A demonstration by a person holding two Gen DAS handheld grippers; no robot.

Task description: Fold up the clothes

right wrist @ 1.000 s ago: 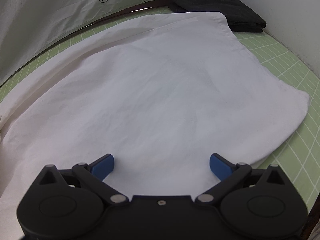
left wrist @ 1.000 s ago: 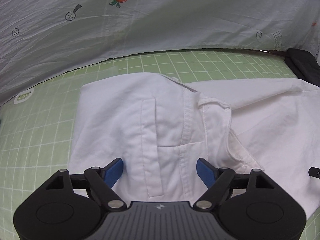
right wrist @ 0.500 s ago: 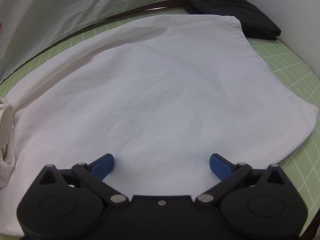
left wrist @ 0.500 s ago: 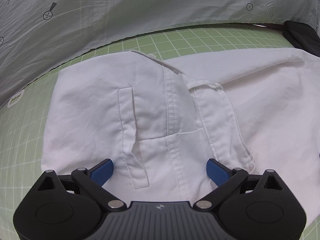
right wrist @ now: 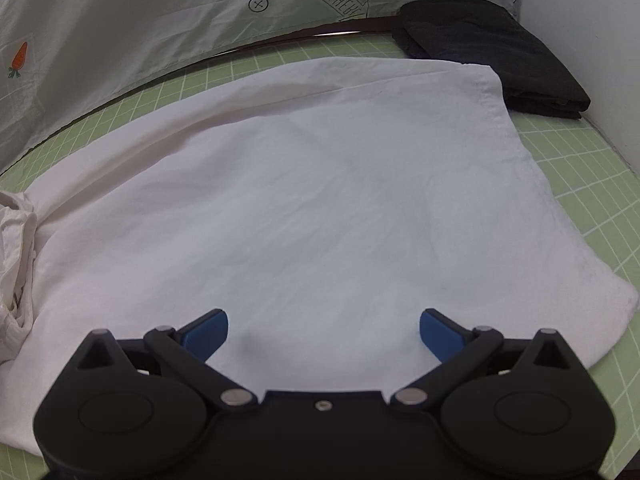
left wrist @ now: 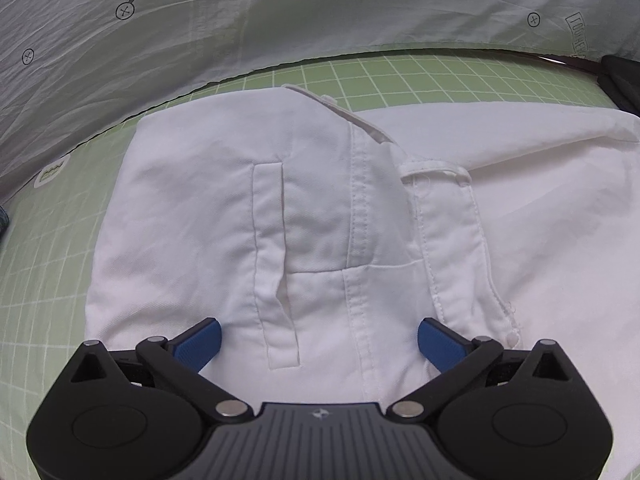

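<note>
A white pair of trousers (left wrist: 304,216) lies on the green grid mat (left wrist: 40,280). In the left wrist view I see its waist end with a welt pocket, seams and the waistband. My left gripper (left wrist: 319,342) is open and empty, just above the waist end. In the right wrist view the flat white leg part (right wrist: 320,208) spreads across the mat (right wrist: 592,184). My right gripper (right wrist: 324,334) is open and empty, above the near edge of the cloth.
A folded black garment (right wrist: 492,52) lies at the back right corner by the white wall; its edge shows in the left wrist view (left wrist: 624,80). A pale printed sheet (left wrist: 280,12) hangs along the mat's far edge.
Both grippers have pulled back slightly, so more of the trousers shows. The left view has shifted sideways over the waist end. Both stay open.
</note>
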